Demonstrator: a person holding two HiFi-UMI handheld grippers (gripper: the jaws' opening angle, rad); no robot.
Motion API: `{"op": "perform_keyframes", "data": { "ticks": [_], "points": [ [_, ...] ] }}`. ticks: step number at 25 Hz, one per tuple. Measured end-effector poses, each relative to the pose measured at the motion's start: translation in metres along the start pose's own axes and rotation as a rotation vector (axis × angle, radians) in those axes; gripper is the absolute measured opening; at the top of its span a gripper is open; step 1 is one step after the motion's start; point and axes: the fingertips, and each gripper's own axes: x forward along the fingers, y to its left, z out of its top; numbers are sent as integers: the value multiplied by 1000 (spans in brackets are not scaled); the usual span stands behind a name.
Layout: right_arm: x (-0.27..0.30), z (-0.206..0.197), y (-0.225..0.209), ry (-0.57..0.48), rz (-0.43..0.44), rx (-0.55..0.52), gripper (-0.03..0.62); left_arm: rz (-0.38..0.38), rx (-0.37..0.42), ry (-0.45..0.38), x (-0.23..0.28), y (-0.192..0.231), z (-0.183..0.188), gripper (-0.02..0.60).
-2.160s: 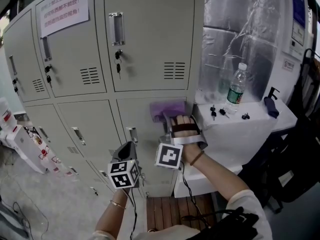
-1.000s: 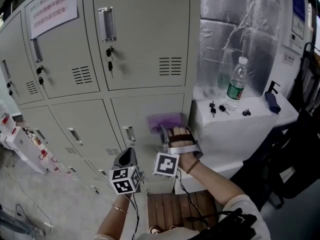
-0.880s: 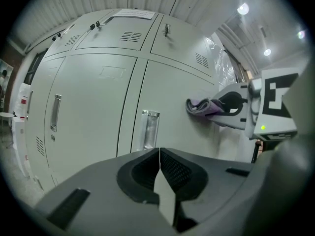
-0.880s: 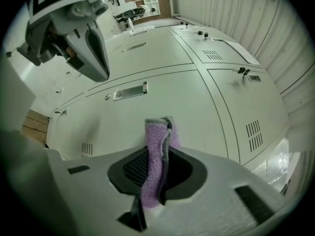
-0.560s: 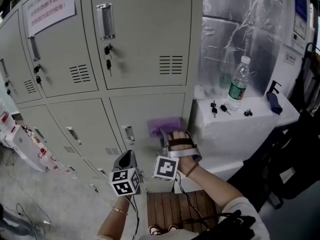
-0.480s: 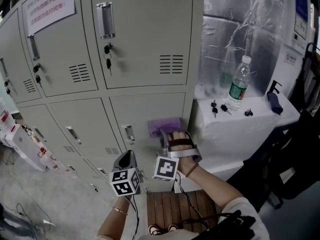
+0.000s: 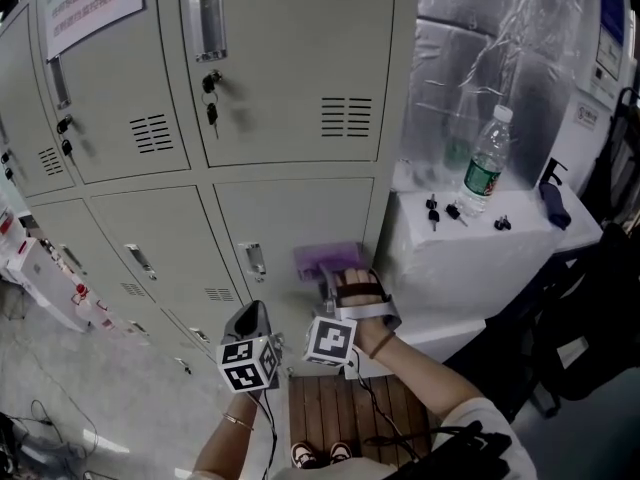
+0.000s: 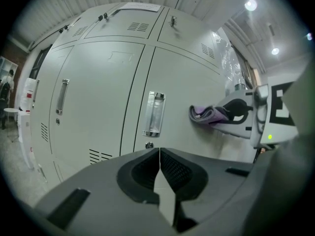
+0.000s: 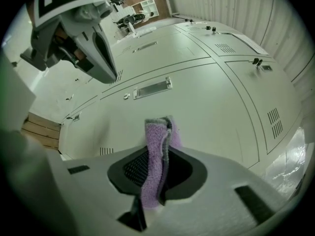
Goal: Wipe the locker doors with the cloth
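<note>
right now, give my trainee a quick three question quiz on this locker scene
1. True or false: the left claw holds the cloth.
2. Where does the bottle stand? A on the floor; B on the white ledge right of the lockers; C on top of the lockers.
3. What hangs from the lock of the upper door?
Key: 1 false, the right claw is shut on it and the left claw is shut on nothing. 2 B. 3 keys.
</note>
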Motion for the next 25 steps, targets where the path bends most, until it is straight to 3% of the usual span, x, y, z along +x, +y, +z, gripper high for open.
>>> {"op": "perform_keyframes", "data": {
  "ticks": [25],
  "points": [
    [25,-21,100,43,174,24,60,18,-25,110,11,12,-60,9]
  ]
}}
